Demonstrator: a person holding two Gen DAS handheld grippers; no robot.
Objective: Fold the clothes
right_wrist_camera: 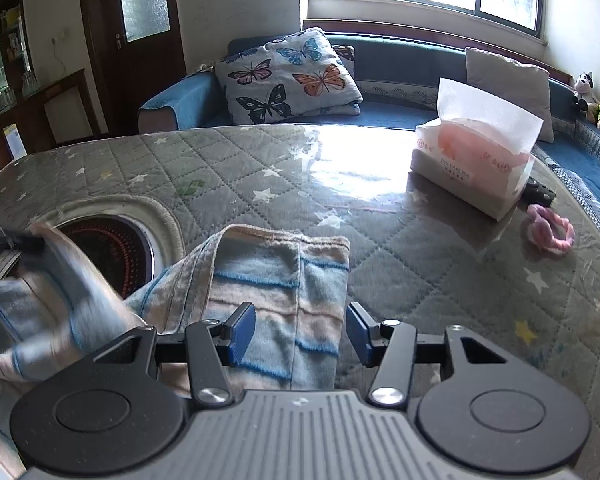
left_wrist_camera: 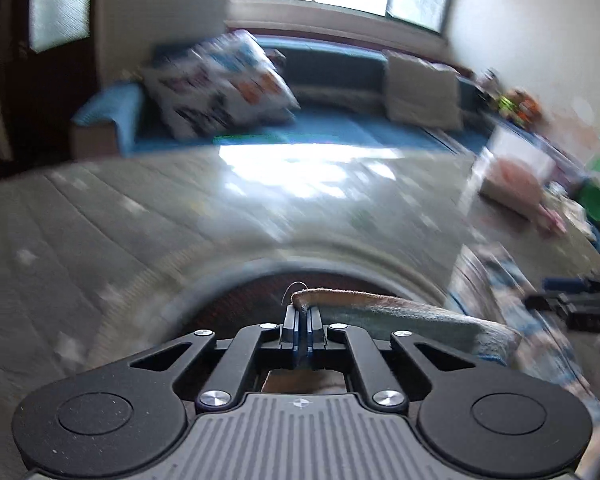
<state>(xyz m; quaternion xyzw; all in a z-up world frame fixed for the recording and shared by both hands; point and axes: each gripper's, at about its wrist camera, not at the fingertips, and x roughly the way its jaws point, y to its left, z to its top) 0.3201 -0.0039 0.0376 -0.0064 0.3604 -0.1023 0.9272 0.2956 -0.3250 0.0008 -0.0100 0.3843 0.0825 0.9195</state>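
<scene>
A blue, tan and white striped cloth (right_wrist_camera: 276, 284) lies partly folded on the quilted grey table cover (right_wrist_camera: 420, 256). My right gripper (right_wrist_camera: 301, 332) is open, its blue pads on either side of the cloth's near part. My left gripper (left_wrist_camera: 302, 334) is shut on a corner of the same cloth (left_wrist_camera: 380, 312) and holds it up above the table; the left wrist view is blurred. In the right wrist view the left gripper (right_wrist_camera: 8, 240) shows at the far left with the lifted, blurred part of the cloth (right_wrist_camera: 68, 280). The right gripper (left_wrist_camera: 580, 304) shows at the right edge of the left wrist view.
A round dark burner (right_wrist_camera: 112, 256) is set into the table beside the cloth. A tissue box (right_wrist_camera: 476, 160), a black remote (right_wrist_camera: 540, 192) and a pink hair tie (right_wrist_camera: 550, 230) lie at the right. A blue sofa (right_wrist_camera: 400, 80) with a butterfly pillow (right_wrist_camera: 288, 76) stands behind.
</scene>
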